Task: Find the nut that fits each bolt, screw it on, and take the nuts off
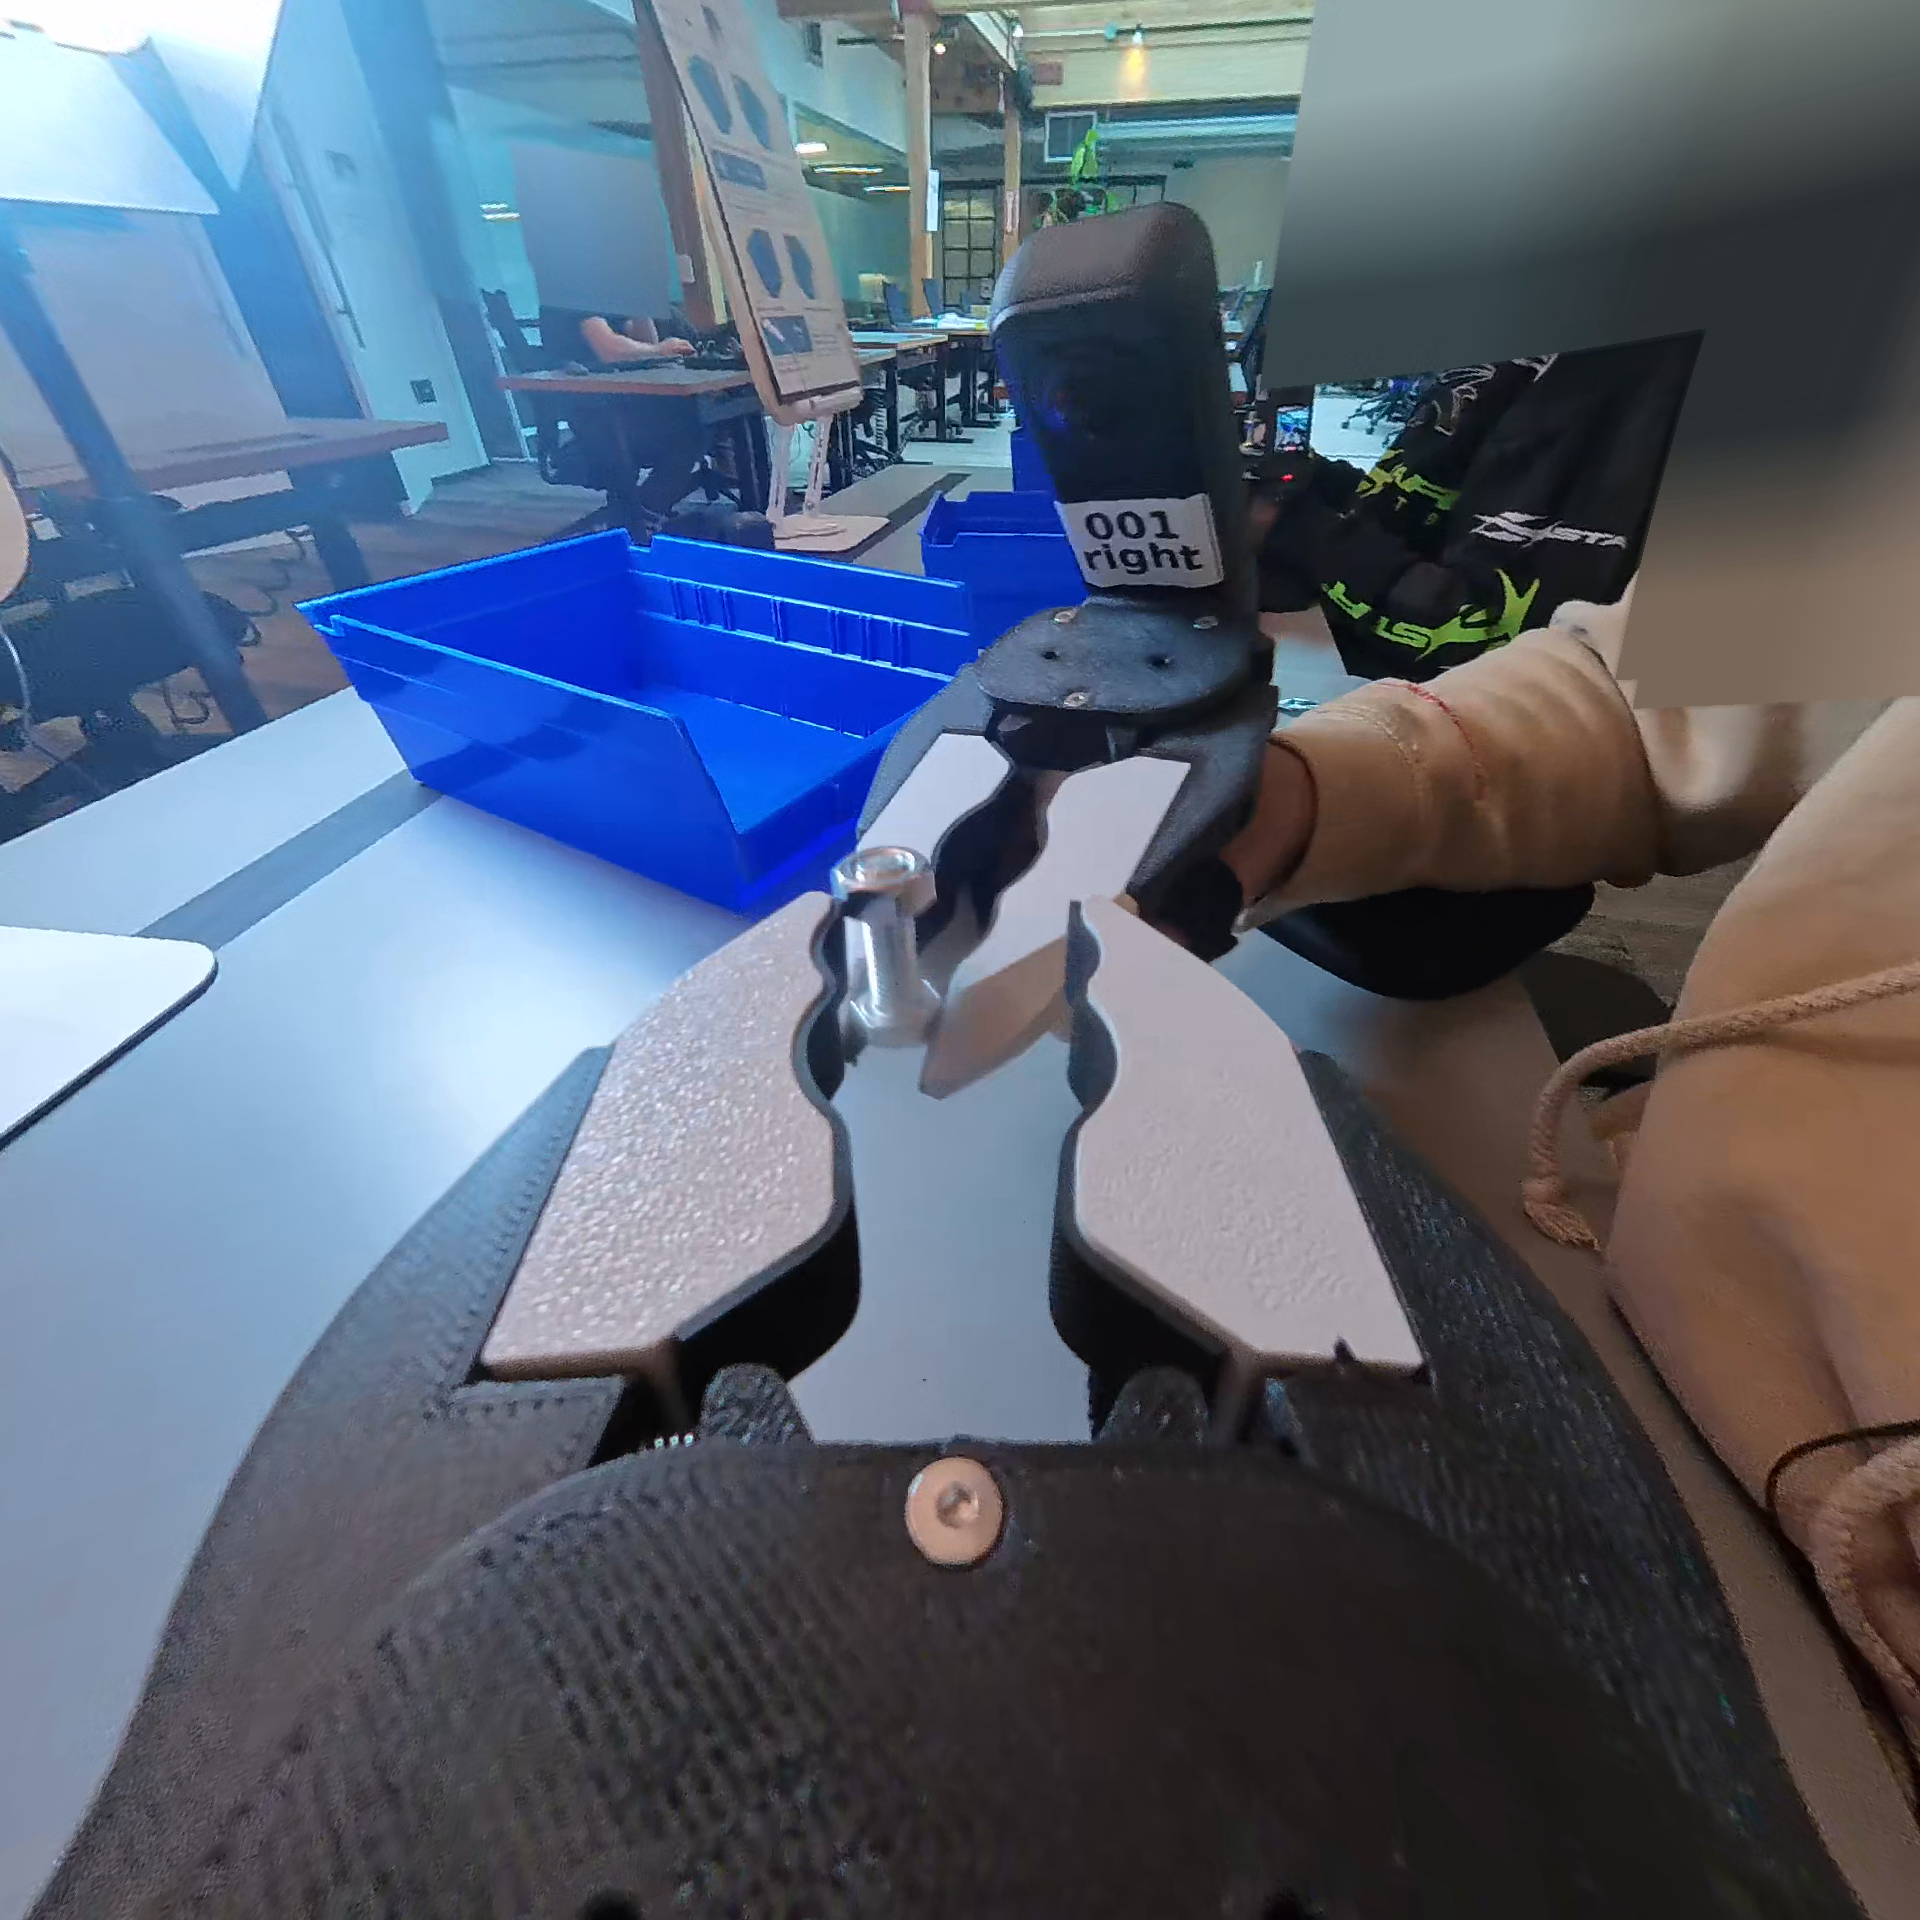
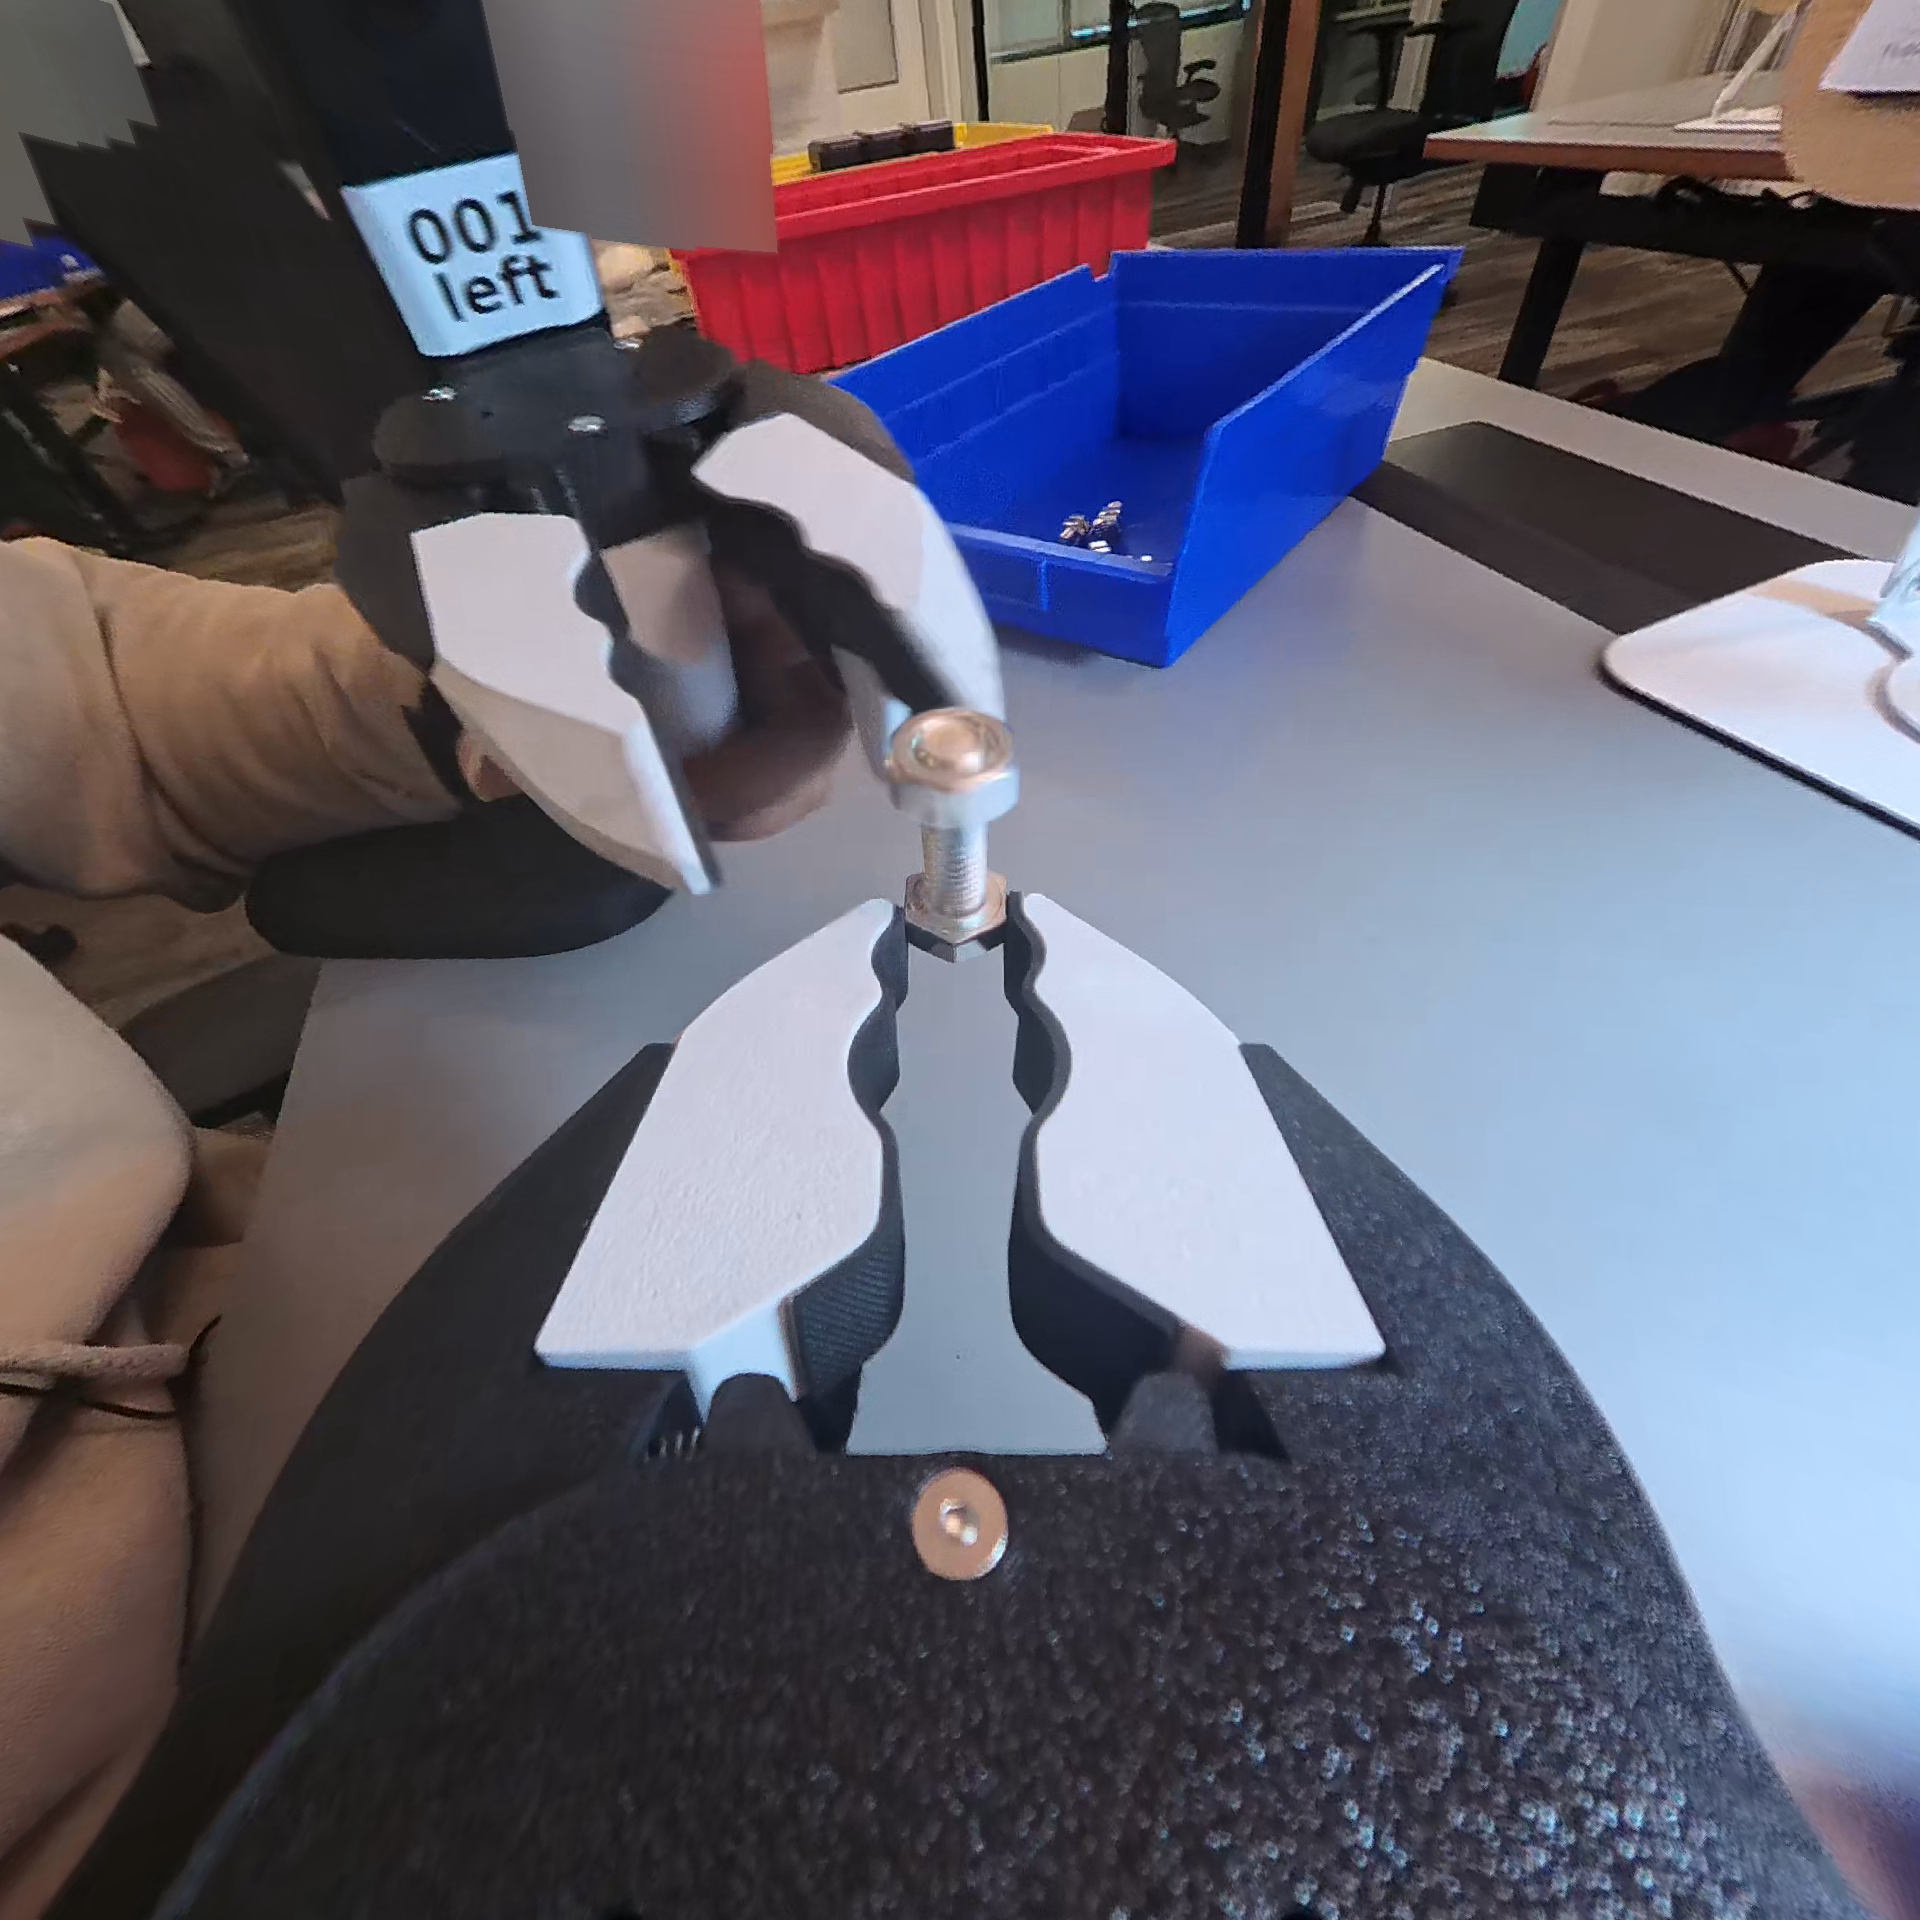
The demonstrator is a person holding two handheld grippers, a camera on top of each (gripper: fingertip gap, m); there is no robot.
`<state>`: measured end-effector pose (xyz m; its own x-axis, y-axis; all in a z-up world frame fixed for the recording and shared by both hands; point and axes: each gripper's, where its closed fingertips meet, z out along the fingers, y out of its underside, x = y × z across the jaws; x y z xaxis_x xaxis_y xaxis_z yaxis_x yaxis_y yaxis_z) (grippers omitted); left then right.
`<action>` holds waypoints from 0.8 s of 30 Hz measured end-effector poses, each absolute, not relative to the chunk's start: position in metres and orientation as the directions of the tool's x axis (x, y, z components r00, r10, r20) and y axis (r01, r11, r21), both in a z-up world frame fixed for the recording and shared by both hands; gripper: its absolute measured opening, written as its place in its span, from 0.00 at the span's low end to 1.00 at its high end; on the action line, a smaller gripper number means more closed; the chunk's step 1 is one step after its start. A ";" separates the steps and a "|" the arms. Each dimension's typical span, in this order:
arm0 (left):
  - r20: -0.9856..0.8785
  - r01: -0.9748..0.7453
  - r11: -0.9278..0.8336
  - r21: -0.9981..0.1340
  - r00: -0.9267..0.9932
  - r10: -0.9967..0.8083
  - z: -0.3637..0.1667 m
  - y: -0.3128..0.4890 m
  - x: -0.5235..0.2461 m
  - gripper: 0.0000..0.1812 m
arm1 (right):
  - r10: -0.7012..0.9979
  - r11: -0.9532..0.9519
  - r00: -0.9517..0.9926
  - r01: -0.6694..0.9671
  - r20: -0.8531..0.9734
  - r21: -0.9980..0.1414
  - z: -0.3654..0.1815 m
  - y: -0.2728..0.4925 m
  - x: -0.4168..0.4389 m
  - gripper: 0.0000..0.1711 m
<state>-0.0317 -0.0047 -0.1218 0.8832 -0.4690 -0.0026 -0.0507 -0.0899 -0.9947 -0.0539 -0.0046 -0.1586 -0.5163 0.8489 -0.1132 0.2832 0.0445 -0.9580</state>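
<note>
My right gripper [image 2: 956, 914] pinches a nut [image 2: 954, 928] at its fingertips, threaded on the lower end of an upright bolt [image 2: 951, 821]. My left gripper [image 1: 951, 935] stands wide open; the bolt [image 1: 881, 951] sits against its left finger [image 1: 717, 1091], not clamped. All this hangs above the grey table [image 2: 1403, 935]. Behind, a blue bin [image 2: 1195, 436] holds a few small metal parts [image 2: 1091, 525].
</note>
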 end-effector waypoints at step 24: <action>0.001 -0.045 -0.088 -0.995 0.885 -0.466 -0.121 -0.004 -0.032 0.22 | 0.844 0.080 -0.529 0.289 -0.089 -0.954 -0.162 -0.008 -0.053 0.10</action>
<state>-0.0321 -0.0039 -0.1211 0.8846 -0.4664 0.0013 -0.0451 -0.0883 -0.9951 -0.0528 -0.0084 -0.1619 -0.5288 0.8440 -0.0895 0.2891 0.0800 -0.9539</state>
